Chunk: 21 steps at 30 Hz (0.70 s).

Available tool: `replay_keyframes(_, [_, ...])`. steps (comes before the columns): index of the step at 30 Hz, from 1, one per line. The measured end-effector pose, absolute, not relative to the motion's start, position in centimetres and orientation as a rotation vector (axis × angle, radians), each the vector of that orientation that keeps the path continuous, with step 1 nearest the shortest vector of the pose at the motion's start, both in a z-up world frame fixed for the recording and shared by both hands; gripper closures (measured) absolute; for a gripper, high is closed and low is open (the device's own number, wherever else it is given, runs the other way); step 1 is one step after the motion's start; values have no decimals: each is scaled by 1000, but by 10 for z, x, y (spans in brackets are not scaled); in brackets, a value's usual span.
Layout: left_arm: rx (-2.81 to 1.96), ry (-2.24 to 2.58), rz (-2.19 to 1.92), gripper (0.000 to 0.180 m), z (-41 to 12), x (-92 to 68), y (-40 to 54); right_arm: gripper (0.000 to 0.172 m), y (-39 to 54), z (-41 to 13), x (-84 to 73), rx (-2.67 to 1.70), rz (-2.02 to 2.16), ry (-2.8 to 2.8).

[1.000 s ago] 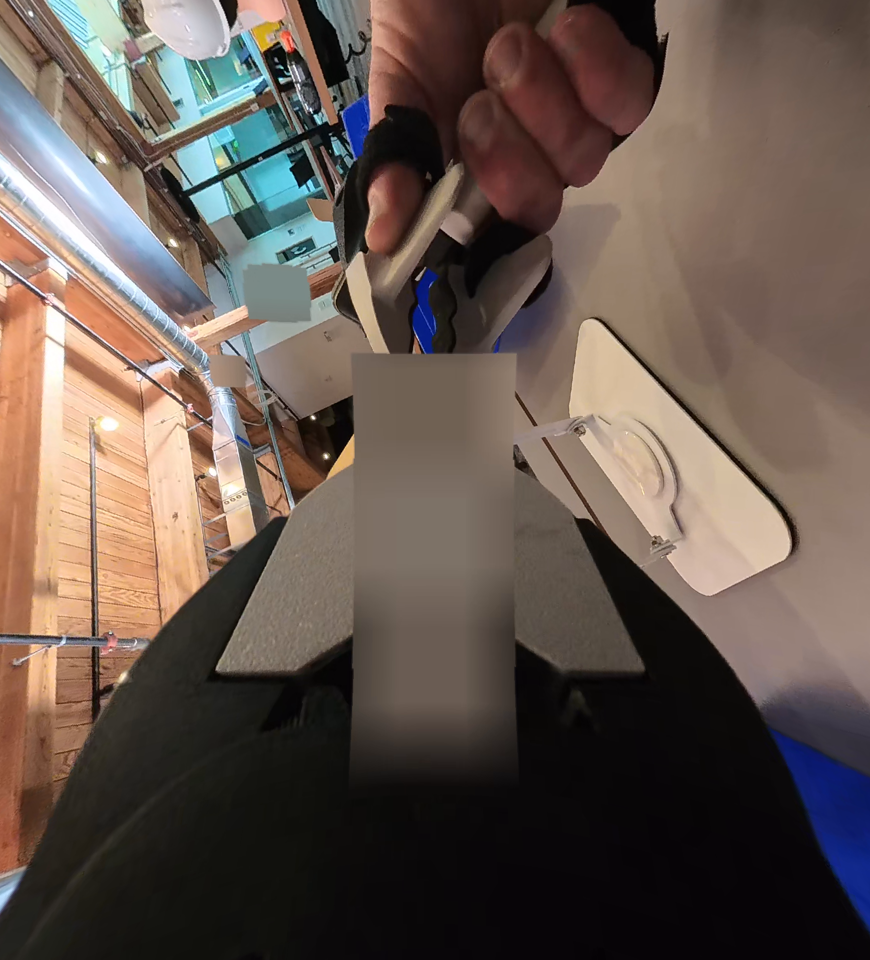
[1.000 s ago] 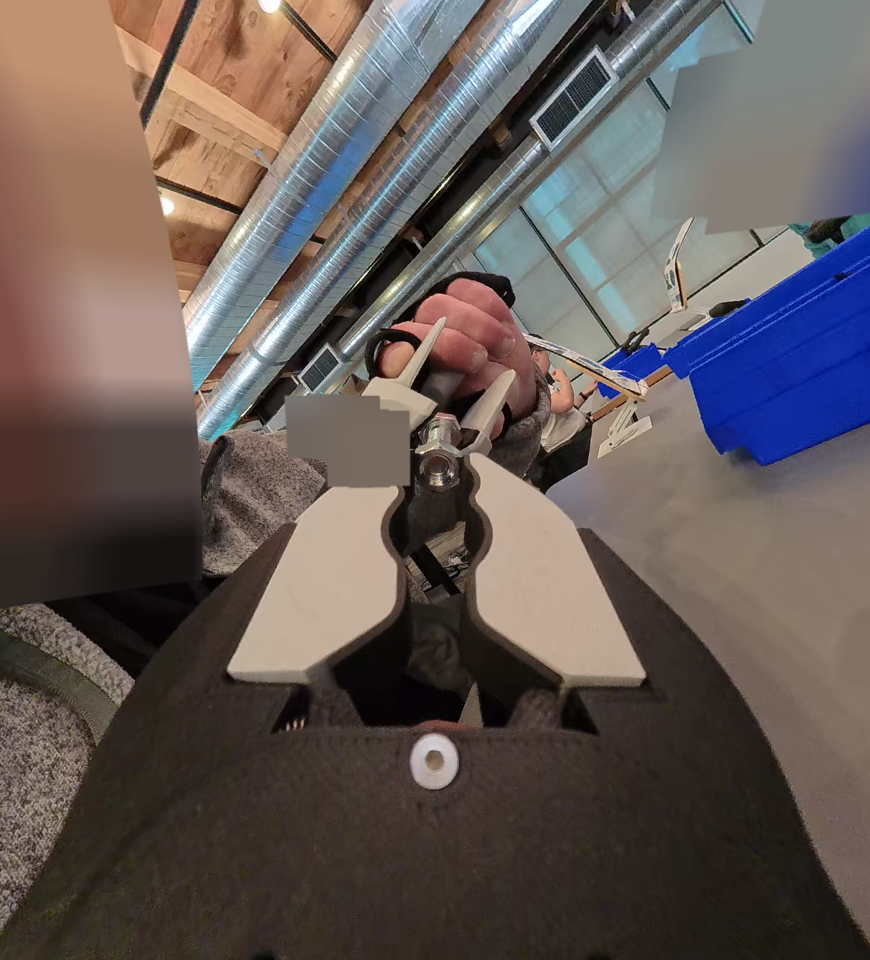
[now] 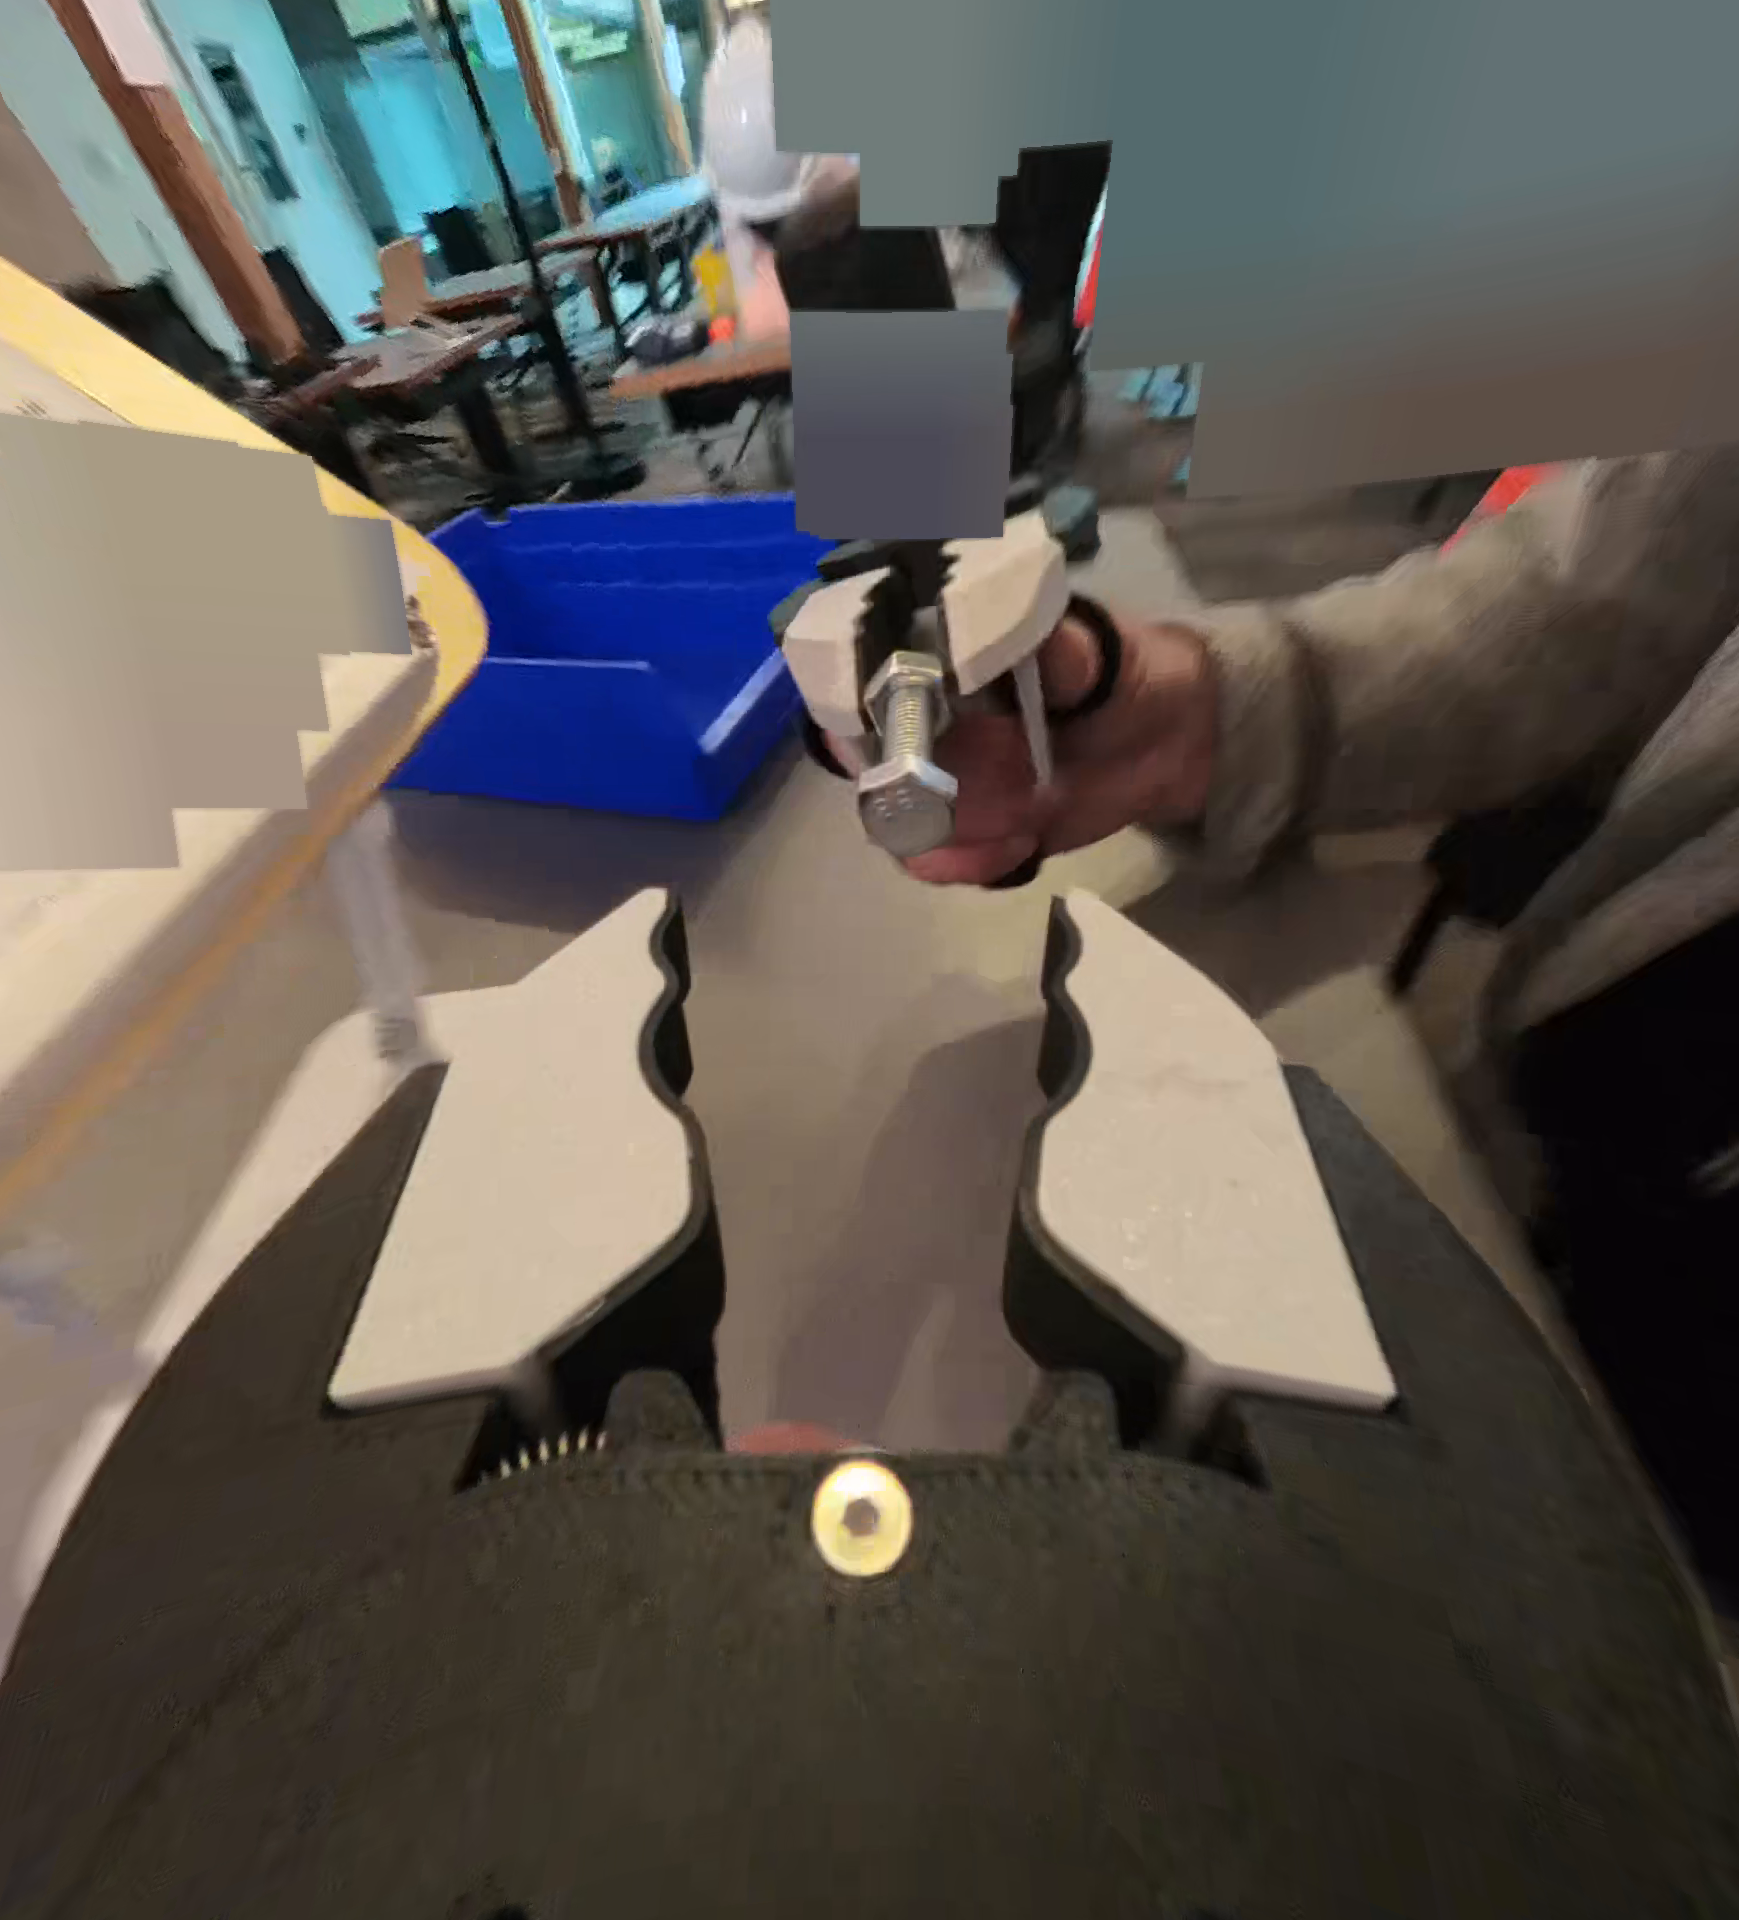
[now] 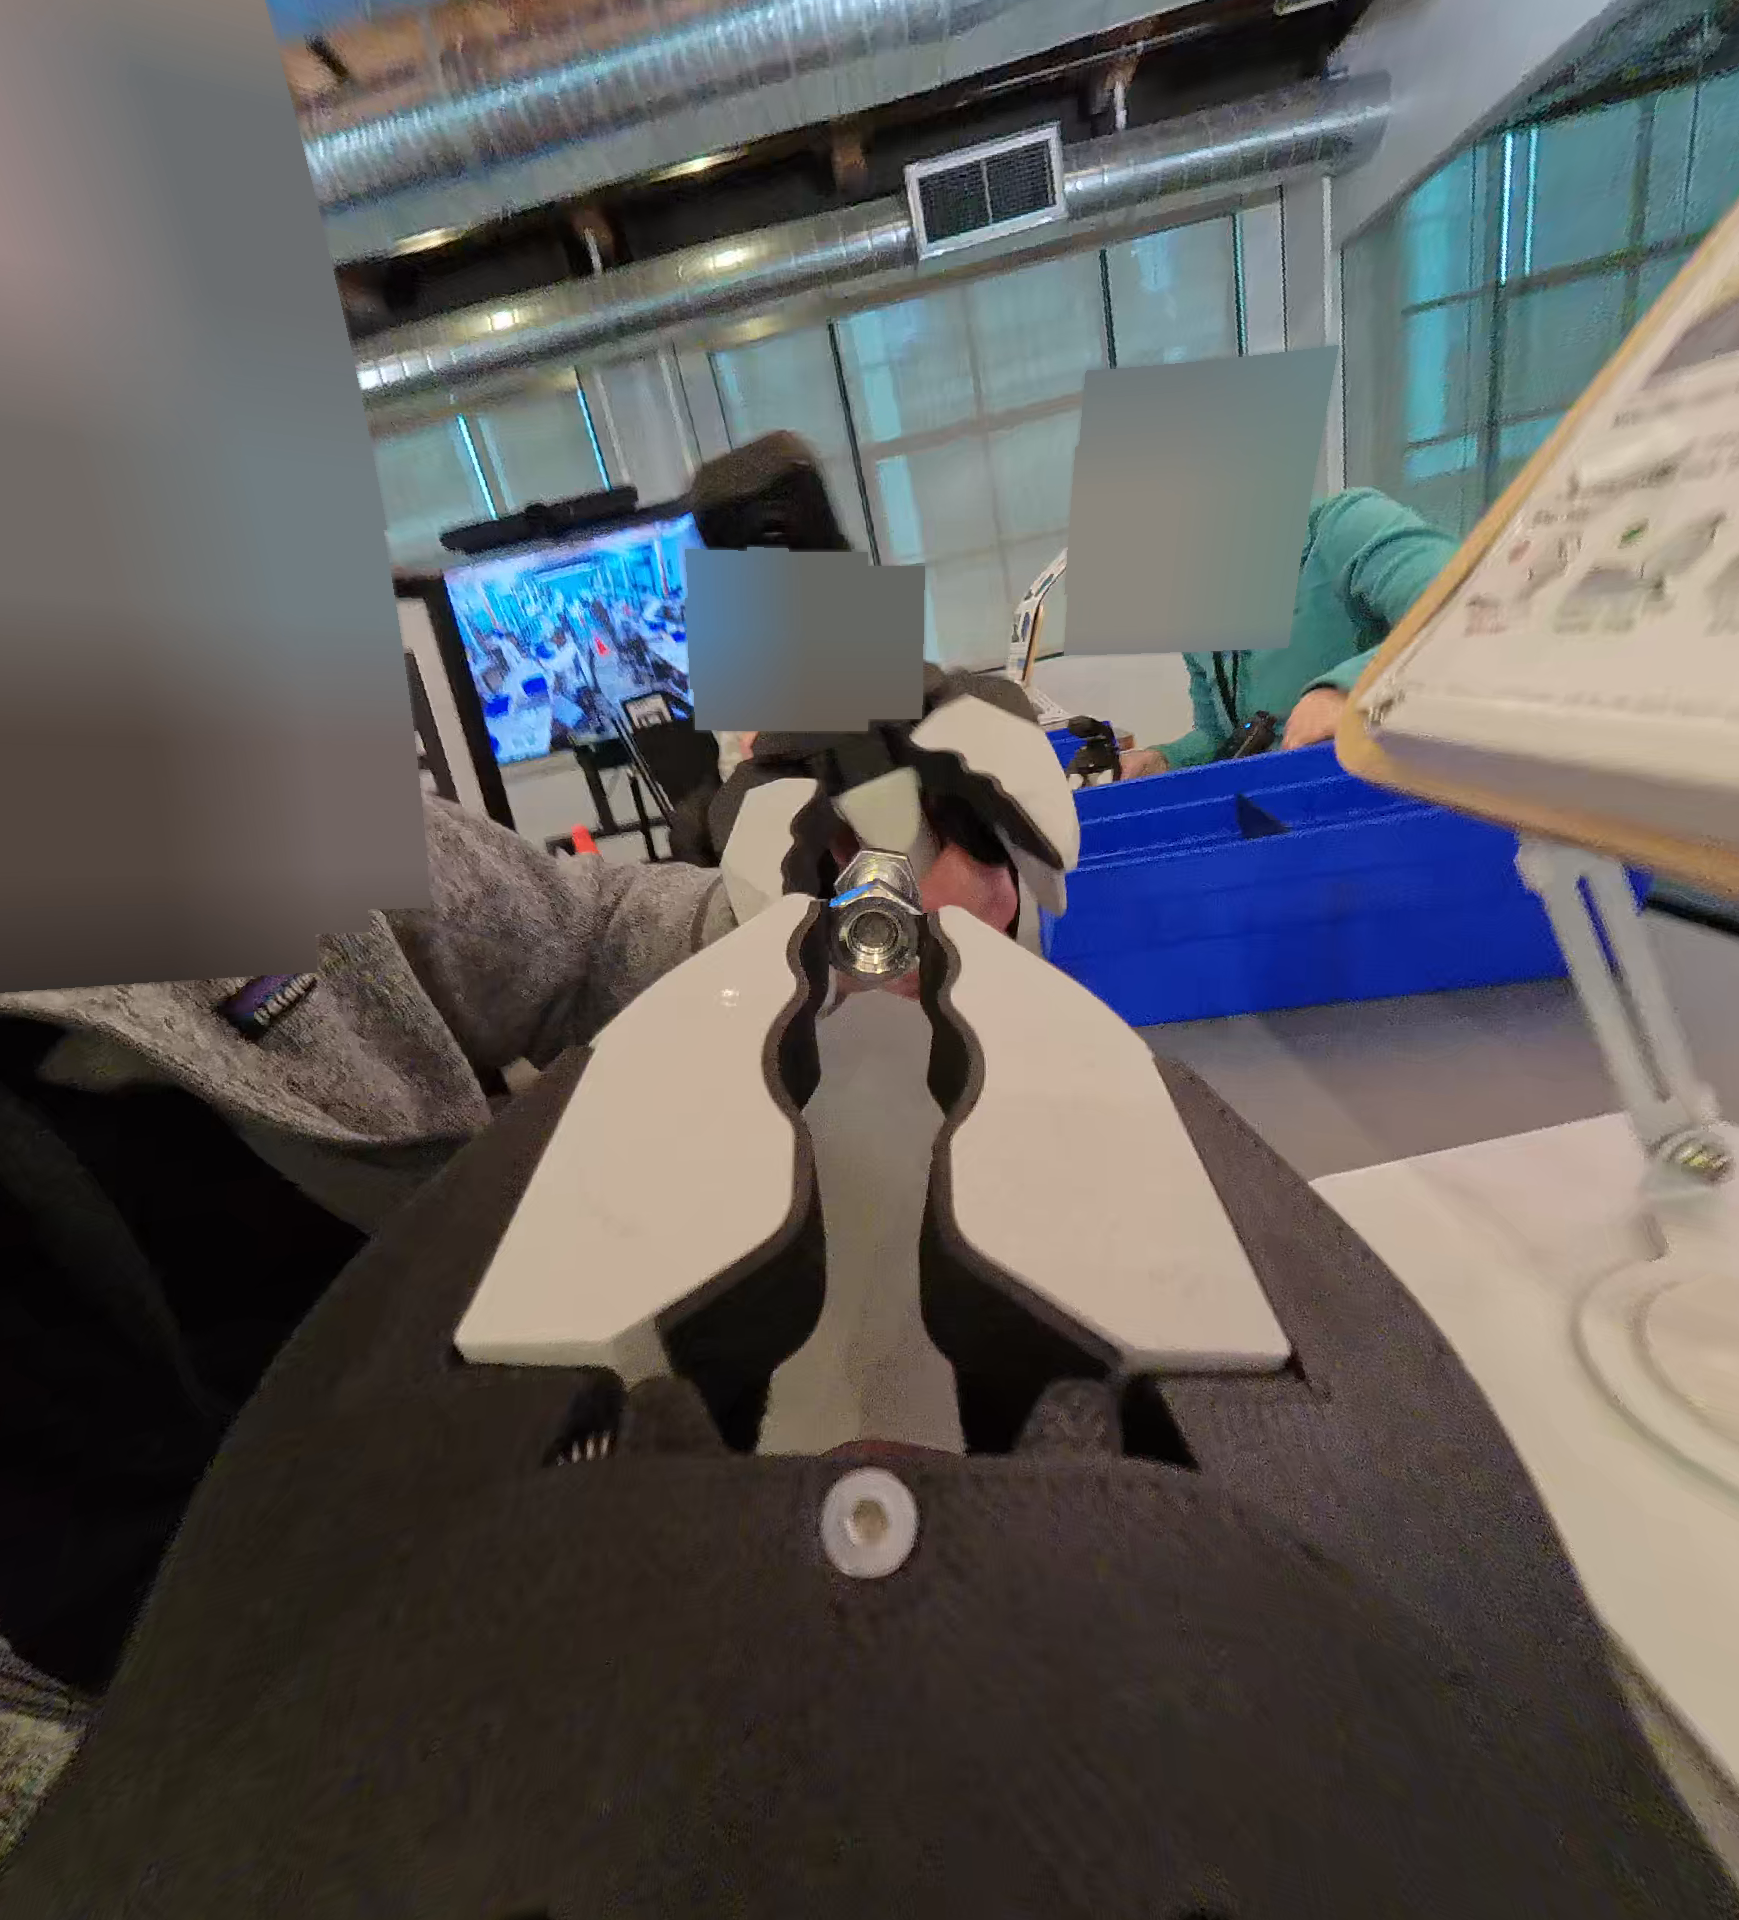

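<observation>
One bolt head point(image 3: 909, 807), left-view only

On my left gripper point(image 3: 865, 925) I see two pale grey fingers point(image 3: 553, 1174) with wavy black pads, fixed in a black textured body. Below the fingers sits a brass-coloured hex screw point(image 3: 861, 1519). My right gripper point(image 4: 873, 940) looks the same, but its screw point(image 4: 867, 1525) is white. Behind that gripper is my grey knitted sleeve point(image 4: 522, 935).

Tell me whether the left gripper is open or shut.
Open: the left gripper's fingers stand wide apart with only bare table between them.
</observation>
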<state>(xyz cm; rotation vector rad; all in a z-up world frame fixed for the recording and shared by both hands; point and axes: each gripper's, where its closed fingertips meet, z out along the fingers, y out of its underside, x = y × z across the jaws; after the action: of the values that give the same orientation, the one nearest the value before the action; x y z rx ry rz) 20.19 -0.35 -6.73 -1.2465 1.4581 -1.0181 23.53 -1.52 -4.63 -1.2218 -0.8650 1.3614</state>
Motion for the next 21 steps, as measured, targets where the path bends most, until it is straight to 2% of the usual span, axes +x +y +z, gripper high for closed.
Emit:
replay_keyframes(3, [-1286,1388,-1369,115,-63,207,-17,155,-17,-40,236,-1205,1182,-975])
replay_keyframes(10, [-1262,1096,-1986,131,-47,209,-23,155,-25,-35,230,-1159,918,-1169])
replay_keyframes(16, [-1230,1048,-2114,139,-48,213,-27,155,-27,-42,224,-1160,833,-1245])
replay_keyframes(21, [-1197,1042,-2137,162,-49,215,-30,155,-30,-43,223,-1148,820,-1259])
